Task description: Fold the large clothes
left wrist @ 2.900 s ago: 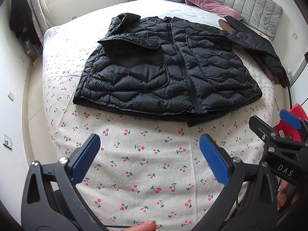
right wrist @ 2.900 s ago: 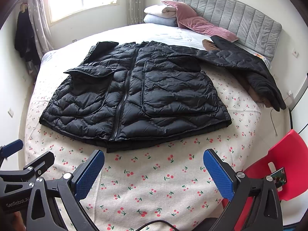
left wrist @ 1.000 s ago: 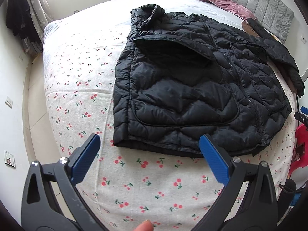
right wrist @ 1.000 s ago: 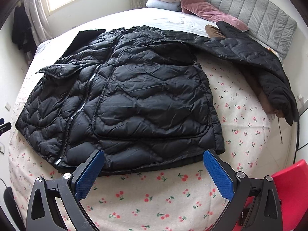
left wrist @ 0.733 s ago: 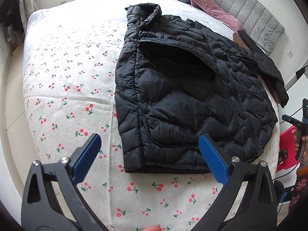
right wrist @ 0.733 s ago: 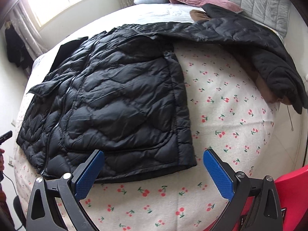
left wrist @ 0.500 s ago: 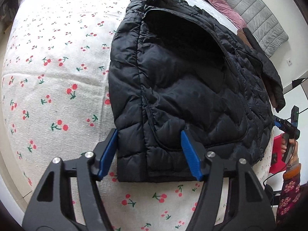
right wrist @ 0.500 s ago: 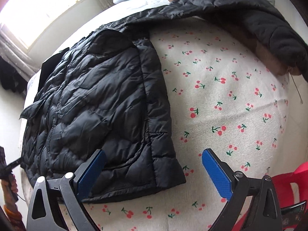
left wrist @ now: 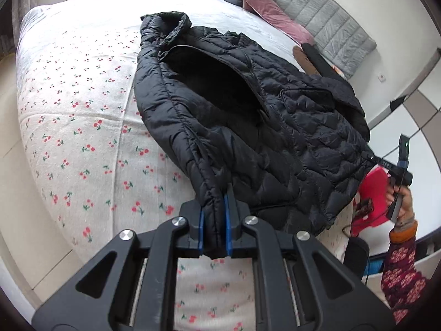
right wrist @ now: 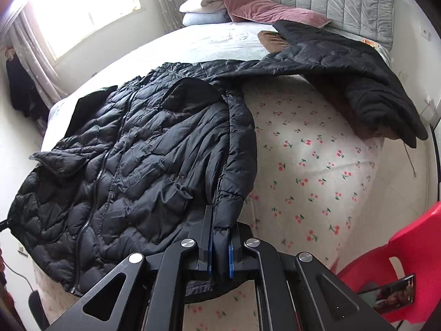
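Both my left gripper (left wrist: 213, 230) and right gripper (right wrist: 220, 251) are clamped on the hem corners of the black jacket (left wrist: 248, 115), whose long axis runs up-frame toward the collar, so I'd fold it away.

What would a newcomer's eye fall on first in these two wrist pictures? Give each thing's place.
The black quilted jacket sprawls front-up across the cherry-print bedspread, filling the middle of both views. The left gripper and right gripper are each shut on a bottom corner of it, at the near edge of the bed. A red plastic chair glows at the lower right.
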Demonstrator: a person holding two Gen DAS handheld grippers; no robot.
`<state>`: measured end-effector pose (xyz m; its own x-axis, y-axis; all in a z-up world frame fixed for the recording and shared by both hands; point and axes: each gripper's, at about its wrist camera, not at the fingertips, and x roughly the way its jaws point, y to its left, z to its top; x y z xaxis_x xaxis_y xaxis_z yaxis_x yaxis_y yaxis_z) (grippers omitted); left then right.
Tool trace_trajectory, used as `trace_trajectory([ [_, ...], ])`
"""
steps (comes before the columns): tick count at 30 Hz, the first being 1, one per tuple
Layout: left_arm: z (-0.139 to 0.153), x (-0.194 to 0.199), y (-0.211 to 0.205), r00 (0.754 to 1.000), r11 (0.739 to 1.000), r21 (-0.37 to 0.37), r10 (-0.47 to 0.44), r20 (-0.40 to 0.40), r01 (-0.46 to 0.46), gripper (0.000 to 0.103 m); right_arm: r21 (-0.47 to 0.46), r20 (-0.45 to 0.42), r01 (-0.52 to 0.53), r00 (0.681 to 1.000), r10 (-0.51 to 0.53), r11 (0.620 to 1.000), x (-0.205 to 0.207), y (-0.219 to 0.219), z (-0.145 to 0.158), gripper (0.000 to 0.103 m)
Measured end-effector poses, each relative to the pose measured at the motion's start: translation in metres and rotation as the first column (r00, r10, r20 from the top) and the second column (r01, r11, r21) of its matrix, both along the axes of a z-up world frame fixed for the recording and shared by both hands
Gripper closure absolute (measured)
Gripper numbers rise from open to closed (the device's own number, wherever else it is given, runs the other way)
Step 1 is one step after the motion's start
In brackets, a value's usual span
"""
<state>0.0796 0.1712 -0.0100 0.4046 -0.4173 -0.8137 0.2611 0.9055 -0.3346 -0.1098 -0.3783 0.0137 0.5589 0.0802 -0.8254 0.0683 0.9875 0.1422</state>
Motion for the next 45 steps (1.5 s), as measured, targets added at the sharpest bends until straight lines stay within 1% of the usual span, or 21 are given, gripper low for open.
trace_trajectory([
  [3,-0.009,-0.028,-0.001,0.998,0.996,0.072,-0.042,-0.041,0.045,0.09,-0.038,-0.047,-0.025,0.999,0.023,0.999,-0.032,0.006,-0.004,0.096],
  [5,-0.024,-0.042,-0.002,0.995,0.989,0.132,-0.054,-0.078,0.064,0.088,-0.051,-0.094,-0.028,0.995,0.023,0.998,-0.048,0.004,-0.019,0.095],
  [7,-0.044,-0.048,-0.002,0.991,0.973,0.216,-0.057,-0.12,0.082,0.082,-0.064,-0.16,-0.034,0.987,0.023,0.997,-0.059,-0.001,-0.04,0.089],
  [9,-0.05,-0.045,0.002,0.99,0.954,0.288,-0.045,-0.133,0.082,0.064,-0.082,-0.223,-0.034,0.975,0.015,0.996,-0.059,-0.004,-0.059,0.077],
  [11,-0.041,-0.045,0.003,0.995,0.941,0.332,-0.032,-0.091,0.06,0.053,-0.095,-0.252,-0.024,0.968,-0.001,0.995,-0.059,-0.009,-0.063,0.062],
  [12,-0.03,-0.045,0.004,0.998,0.937,0.346,-0.039,-0.048,0.054,0.046,-0.101,-0.246,-0.013,0.969,-0.013,0.995,-0.058,-0.012,-0.058,0.058],
  [14,-0.008,-0.048,0.0,0.996,0.93,0.363,-0.073,0.05,0.05,0.034,-0.118,-0.192,0.006,0.981,-0.029,0.993,-0.057,-0.015,-0.04,0.043],
  [16,0.011,-0.044,-0.006,0.986,0.931,0.361,-0.11,0.125,0.058,0.026,-0.134,-0.139,0.013,0.99,-0.031,0.991,-0.054,-0.015,-0.021,0.035],
  [19,0.033,-0.017,-0.016,0.974,0.947,0.313,-0.134,0.184,0.071,0.026,-0.131,-0.085,-0.026,0.996,0.014,0.991,-0.044,0.003,0.004,0.032],
  [22,0.045,0.016,-0.038,0.969,0.967,0.241,-0.132,0.211,0.079,0.026,-0.128,-0.075,-0.088,0.994,0.079,0.988,-0.016,0.028,0.013,0.032],
  [24,0.043,0.043,-0.063,0.97,0.975,0.199,-0.135,0.2,0.095,0.029,-0.138,-0.074,-0.145,0.988,0.136,0.98,0.007,0.051,0.021,0.032],
  [26,0.028,0.069,-0.084,0.976,0.975,0.198,-0.134,0.172,0.099,0.039,-0.133,-0.066,-0.198,0.979,0.191,0.971,0.027,0.074,0.025,0.032],
  [28,-0.002,0.078,-0.097,0.985,0.972,0.199,-0.149,0.091,0.128,0.039,-0.178,-0.055,-0.231,0.973,0.224,0.957,0.049,0.092,0.028,0.032],
  [29,-0.024,0.08,-0.103,0.986,0.966,0.203,-0.166,0.015,0.159,0.039,-0.209,-0.055,-0.243,0.97,0.237,0.947,0.059,0.099,0.027,0.032],
  [31,-0.072,0.069,-0.116,0.958,0.937,0.236,-0.217,-0.187,0.258,0.041,-0.278,-0.058,-0.27,0.963,0.264,0.922,0.076,0.106,0.024,0.032],
  [32,-0.078,0.052,-0.119,0.95,0.914,0.28,-0.251,-0.185,0.295,0.041,-0.3,-0.064,-0.279,0.96,0.273,0.912,0.083,0.106,0.022,0.032],
  [34,-0.067,0.024,-0.127,0.931,0.86,0.356,-0.339,-0.136,0.365,0.041,-0.334,-0.084,-0.299,0.954,0.288,0.894,0.097,0.1,0.016,0.032],
  [36,-0.047,0.012,-0.132,0.922,0.865,0.321,-0.365,-0.125,0.386,0.041,-0.346,-0.103,-0.315,0.949,0.298,0.884,0.107,0.09,0.011,0.032],
  [40,-0.009,0.017,-0.165,0.904,0.87,0.262,-0.428,-0.022,0.418,0.036,-0.303,-0.126,-0.373,0.928,0.351,0.877,0.127,0.075,0.001,0.032],
  [43,-0.007,0.04,-0.21,0.891,0.855,0.273,-0.454,-0.021,0.441,0.036,-0.248,-0.137,-0.417,0.909,0.395,0.874,0.14,0.069,-0.008,0.032],
  [45,-0.017,0.061,-0.241,0.891,0.858,0.249,-0.453,-0.045,0.449,0.036,-0.226,-0.138,-0.441,0.897,0.419,0.869,0.146,0.069,-0.013,0.032],
])
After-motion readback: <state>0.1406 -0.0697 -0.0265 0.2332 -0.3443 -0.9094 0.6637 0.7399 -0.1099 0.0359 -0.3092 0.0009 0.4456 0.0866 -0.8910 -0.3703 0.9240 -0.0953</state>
